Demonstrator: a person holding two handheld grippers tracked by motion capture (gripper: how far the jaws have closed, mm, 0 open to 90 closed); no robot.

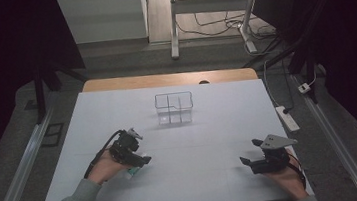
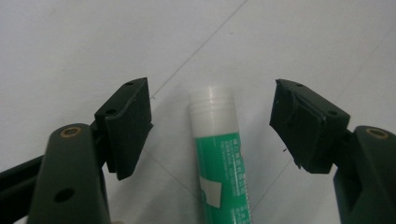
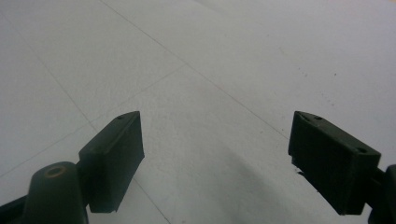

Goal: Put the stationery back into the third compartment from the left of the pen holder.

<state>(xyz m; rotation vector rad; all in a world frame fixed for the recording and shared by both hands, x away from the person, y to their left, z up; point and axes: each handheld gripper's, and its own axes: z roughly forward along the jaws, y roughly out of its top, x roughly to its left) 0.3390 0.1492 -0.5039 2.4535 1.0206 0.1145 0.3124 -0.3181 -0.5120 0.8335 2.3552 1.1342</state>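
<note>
A green glue stick (image 2: 220, 158) with a white cap lies flat on the white table. My left gripper (image 2: 212, 126) is open, one jaw on either side of the stick, neither touching it. From above, the left gripper (image 1: 140, 164) sits at the table's front left, tilted down over the stick (image 1: 134, 172), which peeks out beneath it. At the front right my right gripper (image 1: 247, 162) rests low over the table. In its own view the right gripper (image 3: 215, 158) is open over bare white surface.
A clear plastic box (image 1: 174, 108) with dividers stands at the middle back of the white table sheet (image 1: 196, 149). Beyond the far edge are desk legs and cables on the floor. A power strip (image 1: 287, 117) lies off the right edge.
</note>
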